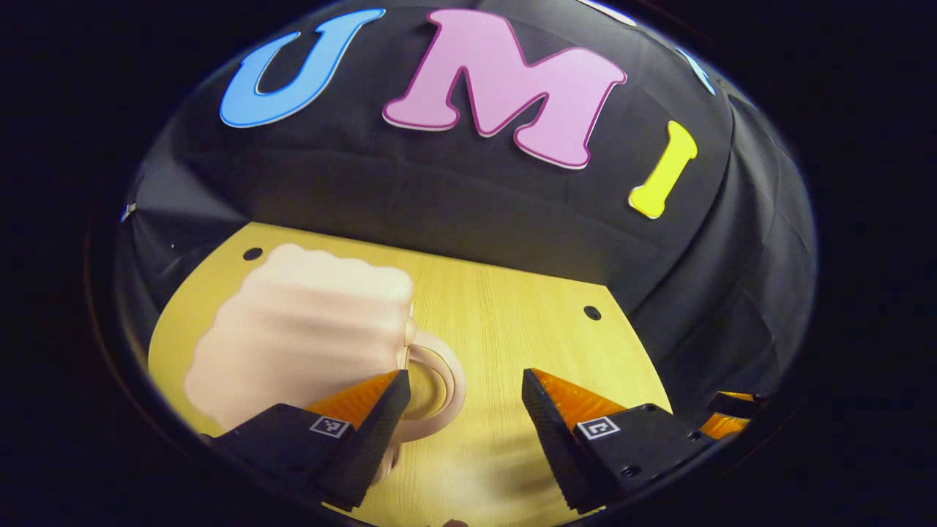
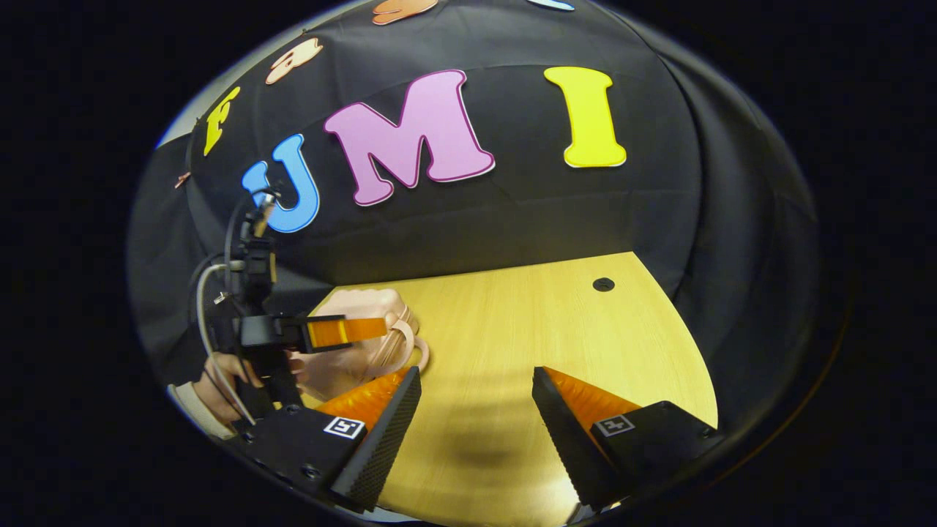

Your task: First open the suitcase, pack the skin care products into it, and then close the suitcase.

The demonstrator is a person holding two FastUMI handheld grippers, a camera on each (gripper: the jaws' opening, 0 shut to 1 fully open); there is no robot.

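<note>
The suitcase (image 1: 293,329) is a small pale case with a ribbed shell. It sits on the wooden surface (image 1: 512,307) at the left of the left gripper view, blurred, with its looped handle (image 1: 446,380) pointing toward the centre of the frame. In the right gripper view it lies at centre left, near the back edge of the surface. As far as the blur allows, its two halves look closed together, and I cannot tell what is inside. A shut case fits two stages: waiting to be opened, or already packed and closed again, so I name no next move.

My left gripper (image 1: 465,376) is just beside the handle, jaws wide and holding nothing. One finger (image 1: 381,410) overlaps the loop in the picture, but I cannot tell whether it touches it. In the right gripper view that same gripper reaches in over the case, with a hand (image 2: 219,377) behind it at lower left. My right gripper (image 2: 476,373) hangs over bare wood, jaws wide and empty.

Any work on the case should be slow and square to the seam, since a light shell like this will probably slide on smooth wood unless the other jaws steady it.
</note>
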